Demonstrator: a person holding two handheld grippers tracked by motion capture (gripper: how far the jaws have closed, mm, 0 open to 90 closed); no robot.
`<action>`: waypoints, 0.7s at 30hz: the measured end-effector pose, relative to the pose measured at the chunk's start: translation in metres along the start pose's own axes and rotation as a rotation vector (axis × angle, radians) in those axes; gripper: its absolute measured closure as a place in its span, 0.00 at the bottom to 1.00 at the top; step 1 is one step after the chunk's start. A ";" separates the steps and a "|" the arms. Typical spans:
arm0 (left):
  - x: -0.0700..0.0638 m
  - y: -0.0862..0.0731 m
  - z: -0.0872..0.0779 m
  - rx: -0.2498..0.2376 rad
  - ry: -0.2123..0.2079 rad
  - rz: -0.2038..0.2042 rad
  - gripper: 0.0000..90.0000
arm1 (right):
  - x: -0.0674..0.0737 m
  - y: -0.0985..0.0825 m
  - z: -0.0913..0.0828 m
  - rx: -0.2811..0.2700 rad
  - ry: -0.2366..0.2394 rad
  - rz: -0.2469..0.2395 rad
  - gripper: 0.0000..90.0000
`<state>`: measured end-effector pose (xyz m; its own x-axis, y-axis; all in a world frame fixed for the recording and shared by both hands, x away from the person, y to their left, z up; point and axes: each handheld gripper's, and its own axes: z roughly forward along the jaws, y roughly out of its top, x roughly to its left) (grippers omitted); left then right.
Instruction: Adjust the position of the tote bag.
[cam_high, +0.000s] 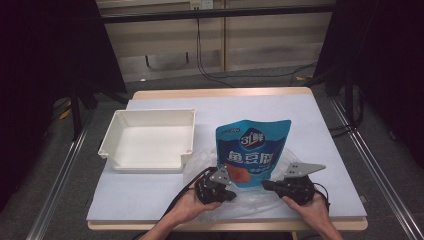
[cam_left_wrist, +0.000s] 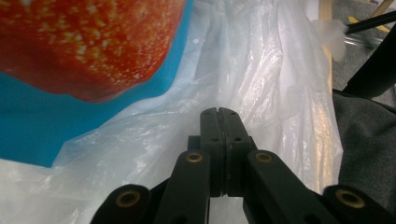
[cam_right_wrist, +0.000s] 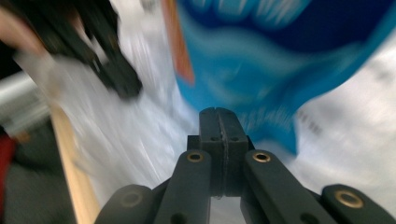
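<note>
A: How do the tongs stand?
B: The left gripper (cam_left_wrist: 218, 111) has its jaws pressed together at the clear plastic bag (cam_left_wrist: 261, 79); the right gripper (cam_right_wrist: 218, 110) is closed too.
A: And the blue pouch (cam_high: 253, 150)?
B: Between them, on the bag; a white tray (cam_high: 150, 139) lies at its nine o'clock.

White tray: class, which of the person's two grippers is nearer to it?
Left. The left gripper sits just below the white tray's near right corner. The right gripper lies farther right, beyond the blue pouch, both on the clear plastic bag.
</note>
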<state>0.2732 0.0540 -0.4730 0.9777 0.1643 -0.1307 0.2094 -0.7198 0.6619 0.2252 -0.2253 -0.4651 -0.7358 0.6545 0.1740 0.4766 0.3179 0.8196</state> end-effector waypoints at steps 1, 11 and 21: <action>0.000 0.000 0.000 -0.005 0.001 -0.002 0.99 | -0.001 0.001 -0.004 -0.036 0.004 0.006 0.98; 0.002 0.002 -0.010 -0.052 0.007 -0.012 0.95 | -0.003 0.021 -0.043 -0.297 0.034 -0.025 0.68; 0.002 0.007 -0.040 -0.138 0.035 -0.024 0.85 | 0.001 0.033 -0.056 -0.360 0.039 -0.005 0.41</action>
<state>0.2761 0.0764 -0.4388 0.9708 0.2055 -0.1238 0.2266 -0.6157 0.7547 0.2132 -0.2523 -0.4074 -0.7589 0.6246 0.1842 0.2779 0.0549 0.9590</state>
